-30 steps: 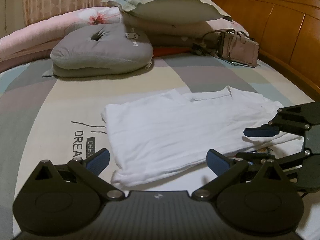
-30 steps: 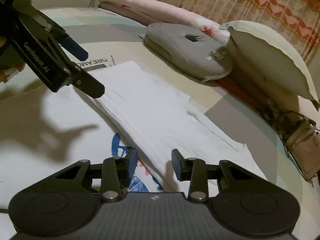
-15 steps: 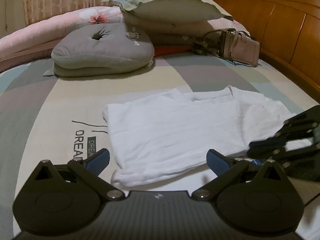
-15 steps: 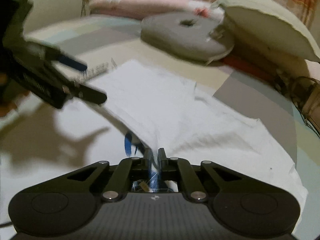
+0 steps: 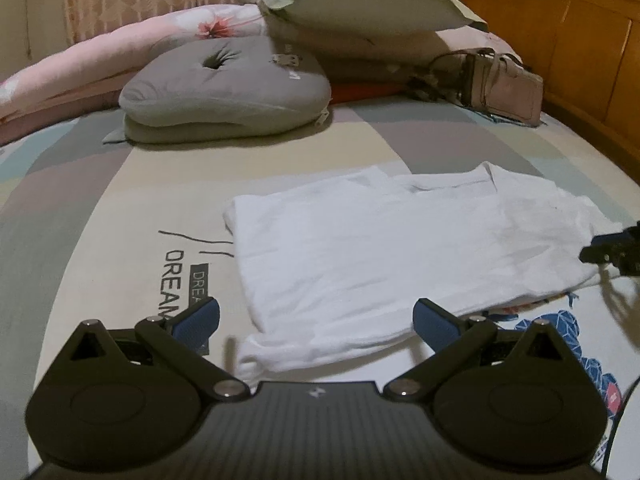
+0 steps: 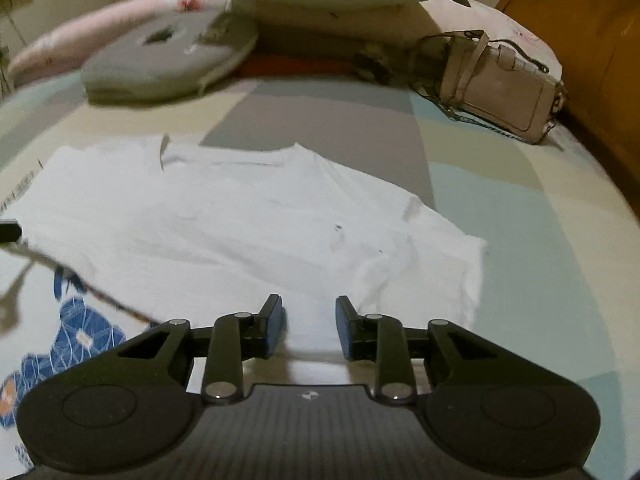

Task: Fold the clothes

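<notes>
Both sets of jaws stand apart and hold nothing, as we see it: our left gripper [image 5: 316, 322] is spread wide, its blue pads [image 5: 196, 318] flanking the near edge of the white shirt [image 5: 400, 248], and our right gripper [image 6: 308, 326] is parted less widely, its pads [image 6: 274, 326] just short of the shirt [image 6: 248, 224] hem nearest us. We take the shirt as our landmark. It lies flat on the patchwork bedsheet [image 5: 120, 200], folded into a long band, collar side turned away from us toward the pillows. From the left wrist we catch the tip of the right gripper [image 5: 612, 250] at the shirt's right end, close to the cloth; whether it touches we cannot tell. From the right wrist the far-left edge of the frame shows a dark tip at the shirt's left end, blurred. Beyond the shirt, to its far left, sits the grey cushion [image 5: 224, 88] with a dimple in its middle, and behind that the pink floral bolster [image 5: 100, 68]. Straight beyond the shirt rests the big pale pillow [image 5: 360, 0]. Beyond and to the right of the shirt lies the beige handbag [image 6: 500, 88], against the wooden headboard [image 5: 560, 20]. Near the shirt's left edge we read black lettering [image 5: 176, 284] on the sheet; under its near right edge a blue print [image 5: 548, 324] peeks out.
</notes>
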Tool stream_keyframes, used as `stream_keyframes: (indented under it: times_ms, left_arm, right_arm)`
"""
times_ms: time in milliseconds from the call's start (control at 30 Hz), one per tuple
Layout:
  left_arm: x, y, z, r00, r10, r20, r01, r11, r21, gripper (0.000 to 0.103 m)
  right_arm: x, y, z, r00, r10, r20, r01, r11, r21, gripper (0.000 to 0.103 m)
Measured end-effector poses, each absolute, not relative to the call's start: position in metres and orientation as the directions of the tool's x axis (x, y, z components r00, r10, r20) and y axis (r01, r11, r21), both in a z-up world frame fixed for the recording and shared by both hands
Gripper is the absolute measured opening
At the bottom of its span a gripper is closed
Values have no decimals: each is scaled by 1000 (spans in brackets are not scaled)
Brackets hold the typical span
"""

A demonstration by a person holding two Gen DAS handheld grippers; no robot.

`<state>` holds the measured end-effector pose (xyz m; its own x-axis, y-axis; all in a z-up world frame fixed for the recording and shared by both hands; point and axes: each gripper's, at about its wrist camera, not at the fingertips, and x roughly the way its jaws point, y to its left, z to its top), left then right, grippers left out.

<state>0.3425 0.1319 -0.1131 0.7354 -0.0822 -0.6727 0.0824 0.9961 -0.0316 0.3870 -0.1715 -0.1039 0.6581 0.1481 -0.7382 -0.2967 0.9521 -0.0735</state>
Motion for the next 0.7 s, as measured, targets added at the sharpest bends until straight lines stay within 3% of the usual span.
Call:
stream_keyframes:
  times_ms: [67, 167, 300, 433, 500, 700]
  left_arm:
    - [341, 133, -111, 740, -95, -666, 87, 995, -45, 102]
    - [340, 133, -109, 744, -98, -661, 94, 995, -42, 102]
    - [340, 134, -108, 745, -100, -659, 95, 995, -43, 102]
    - [339, 137, -105, 754, -103, -649, 86, 995, -57, 102]
    - [338, 137, -102, 762, -119, -636, 95, 993, -71, 102]
    - [328, 107, -103, 811, -222, -541, 270, 963, 9, 102]
  right_arm:
    - [385, -167, -97, 685, 169, -709, -324, 942, -88, 35]
    - [394, -161, -96, 719, 141, -681, -302, 945, -123, 48]
    - [411, -174, -115, 686, 88, -722, -235, 966, -105, 50]
    - [393, -185, -107, 699, 116, -705, -206, 978, -44, 53]
    - [380, -180, -104, 727, 125, -675, -228, 972, -65, 66]
    - [381, -177, -120, 714, 136, -687, -242, 968, -61, 71]
